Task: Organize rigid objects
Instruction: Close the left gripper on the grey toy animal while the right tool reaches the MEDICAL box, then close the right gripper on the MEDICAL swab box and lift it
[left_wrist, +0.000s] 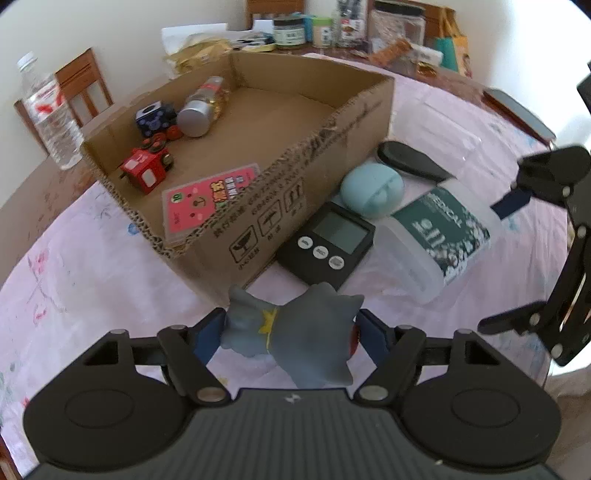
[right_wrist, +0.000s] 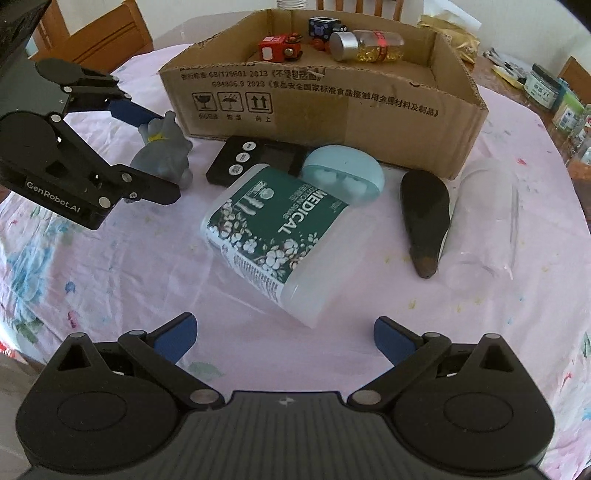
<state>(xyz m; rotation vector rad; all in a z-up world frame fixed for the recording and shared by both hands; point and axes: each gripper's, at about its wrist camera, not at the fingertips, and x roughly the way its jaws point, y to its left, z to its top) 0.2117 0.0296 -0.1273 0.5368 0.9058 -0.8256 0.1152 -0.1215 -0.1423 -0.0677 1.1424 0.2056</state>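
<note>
The left gripper (left_wrist: 291, 328) has its jaws closed on the grey toy figure (left_wrist: 291, 332), both blue pads seemingly pressing its sides, just near of the cardboard box (left_wrist: 280, 206) on the surface (left_wrist: 92, 266). The right gripper (right_wrist: 284, 338) hovers with jaws wide open and empty; the green-labelled plastic container (right_wrist: 273, 229) lies on its side just beyond them.

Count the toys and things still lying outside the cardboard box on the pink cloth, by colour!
Grey: 1, the rubbery grey figure toy
Black: 2, the flat black digital timer, the black oval plastic piece
Light blue: 1, the round light-blue case
Green-labelled: 1, the clear plastic tub
Total: 5
</note>
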